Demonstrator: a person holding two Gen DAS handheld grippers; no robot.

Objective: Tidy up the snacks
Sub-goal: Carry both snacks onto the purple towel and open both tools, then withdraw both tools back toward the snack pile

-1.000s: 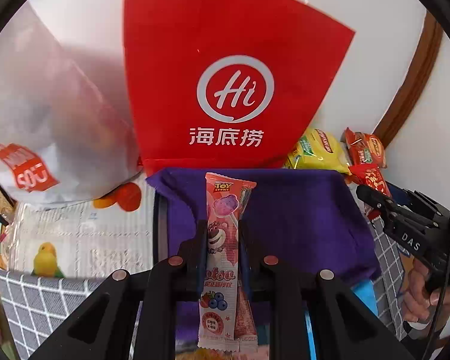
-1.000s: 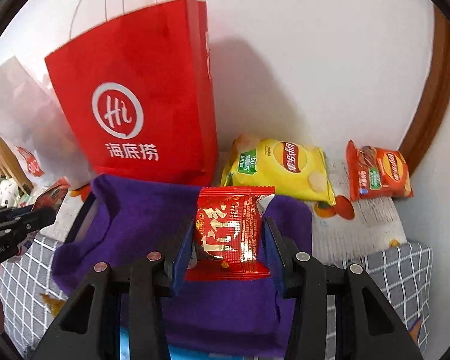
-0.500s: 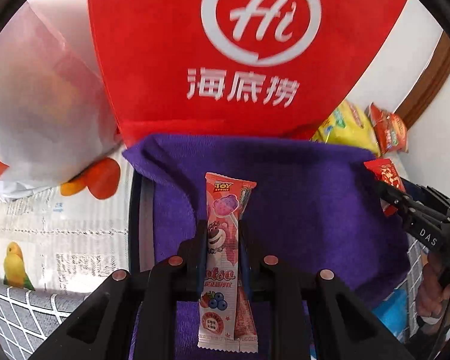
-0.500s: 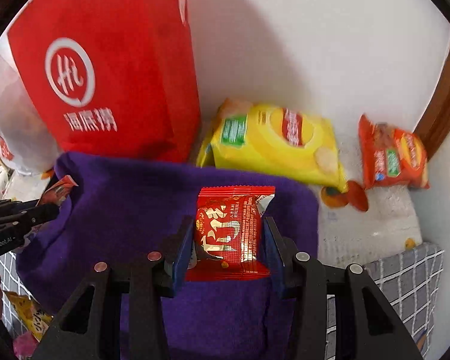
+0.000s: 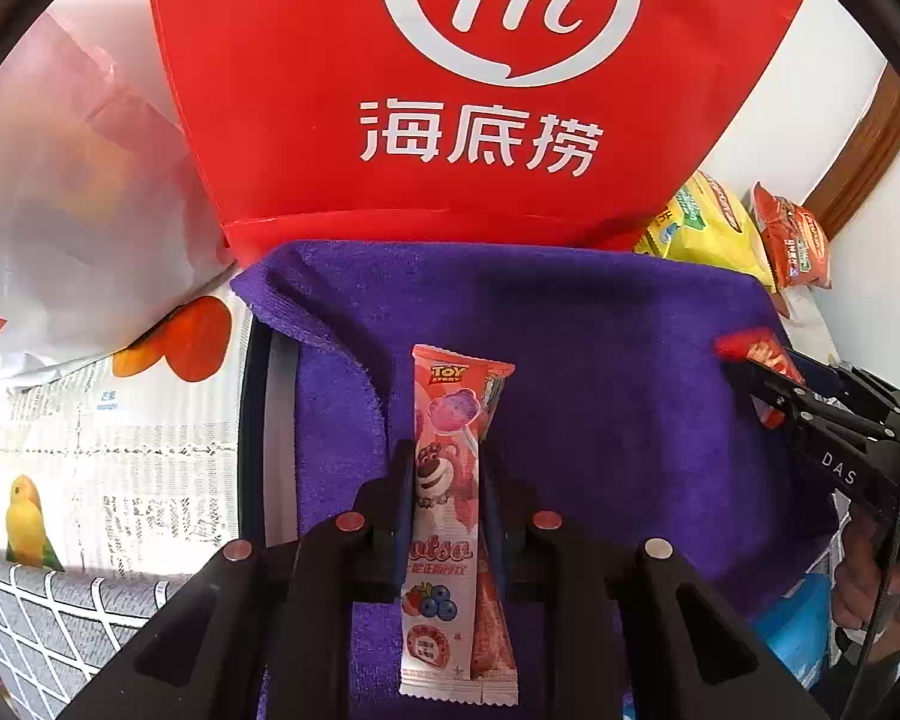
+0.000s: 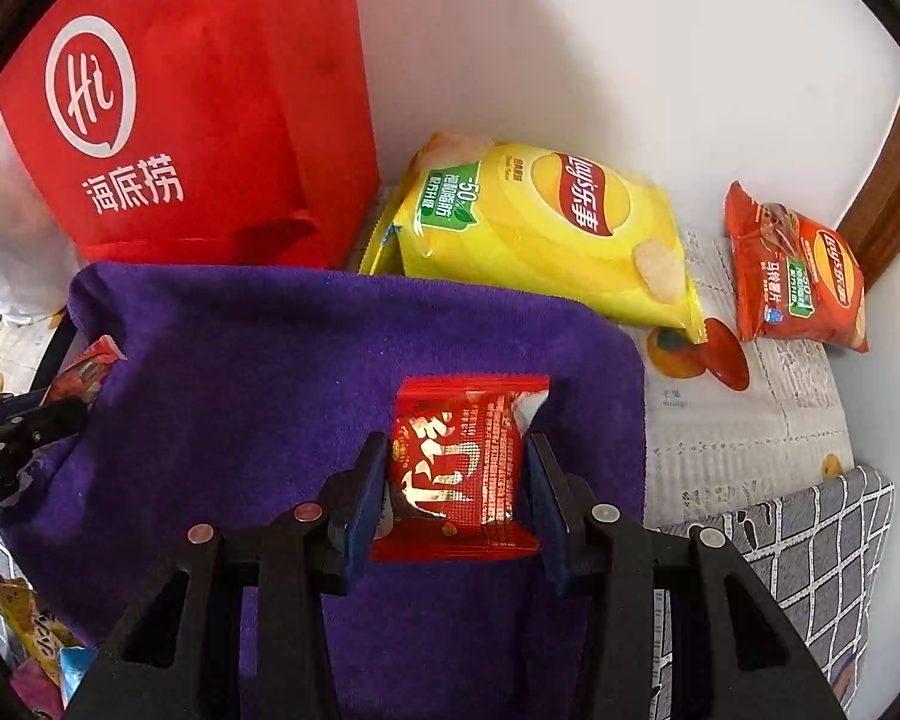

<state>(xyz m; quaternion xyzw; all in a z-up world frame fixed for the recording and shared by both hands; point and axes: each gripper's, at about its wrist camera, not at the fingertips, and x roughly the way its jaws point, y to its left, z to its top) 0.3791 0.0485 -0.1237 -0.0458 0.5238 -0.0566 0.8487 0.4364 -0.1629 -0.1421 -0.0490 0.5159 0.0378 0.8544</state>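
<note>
left gripper [image 5: 447,480]: black, bottom centre, jaws closed on a long pink lollipop packet [image 5: 453,516]
pink packet: upright, over a purple towel [image 5: 600,372]
right gripper [image 5: 768,384]: right edge, gripping a small red snack packet [image 5: 762,357]
top of frame: red paper bag with white logo [image 5: 450,90]
upper right: yellow chip bag [image 5: 714,228], orange-red chip bag [image 5: 795,246]
left: white plastic bag [image 5: 72,198], newspaper-print covering [image 5: 120,450]

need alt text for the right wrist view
The right gripper holds a small red snack packet over a purple towel. Beyond stand a red paper bag, a yellow chip bag and a smaller orange chip bag.
</note>
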